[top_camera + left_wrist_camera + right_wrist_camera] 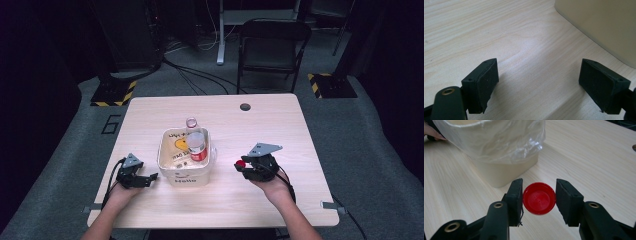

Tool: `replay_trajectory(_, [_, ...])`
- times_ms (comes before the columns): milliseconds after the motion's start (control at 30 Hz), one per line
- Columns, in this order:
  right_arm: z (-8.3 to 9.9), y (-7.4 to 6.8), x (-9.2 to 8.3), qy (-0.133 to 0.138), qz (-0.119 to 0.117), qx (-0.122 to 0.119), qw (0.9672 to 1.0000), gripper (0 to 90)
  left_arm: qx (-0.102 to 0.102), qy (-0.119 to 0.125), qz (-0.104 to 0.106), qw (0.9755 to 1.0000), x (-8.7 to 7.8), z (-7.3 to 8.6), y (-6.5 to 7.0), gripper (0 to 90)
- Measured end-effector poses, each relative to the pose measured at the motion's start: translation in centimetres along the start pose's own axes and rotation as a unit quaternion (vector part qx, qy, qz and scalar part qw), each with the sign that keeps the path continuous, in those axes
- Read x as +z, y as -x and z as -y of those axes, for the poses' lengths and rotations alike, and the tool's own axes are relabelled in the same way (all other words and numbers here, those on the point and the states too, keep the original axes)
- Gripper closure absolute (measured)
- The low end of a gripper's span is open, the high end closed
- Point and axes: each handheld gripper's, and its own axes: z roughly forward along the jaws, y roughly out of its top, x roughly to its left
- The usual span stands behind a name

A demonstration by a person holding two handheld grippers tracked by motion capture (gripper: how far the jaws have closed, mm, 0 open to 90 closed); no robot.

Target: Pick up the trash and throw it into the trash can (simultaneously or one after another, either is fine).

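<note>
The right tool (539, 198) is gripping the red cap (539, 198), probably next carrying it over the bin (186, 172); the left tool (539, 85) is lying released.

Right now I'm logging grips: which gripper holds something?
The right gripper: its jaws clamp a red cap. The left gripper stands open over bare table.

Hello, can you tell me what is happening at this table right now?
A person works at a wooden table with a gripper in each hand. The right gripper is shut on a red bottle cap, held just above the table beside a cream bin lined with a clear plastic bag. An uncapped clear bottle with a red label stands inside the bin. The left gripper rests open on the table near the bin's other side, holding nothing.
</note>
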Motion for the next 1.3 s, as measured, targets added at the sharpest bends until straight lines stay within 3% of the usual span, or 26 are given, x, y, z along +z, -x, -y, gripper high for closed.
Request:
replay_trajectory(433, [-3.2,-0.5,-1.2,0.009,-0.031,-0.012,0.9994,57.1,0.002,-0.002,0.000,1.0000,0.0,0.0,0.0,16.0])
replay_trajectory(900, [-6.1,-1.4,-1.8,0.013,-0.046,-0.042,0.9980,57.1,0.001,-0.002,0.000,1.0000,0.0,0.0,0.0,16.0])
replay_trajectory(1300, [-7.6,-1.9,-1.7,0.013,-0.052,-0.051,0.9972,57.1,0.001,-0.001,0.000,1.0000,0.0,0.0,0.0,15.9])
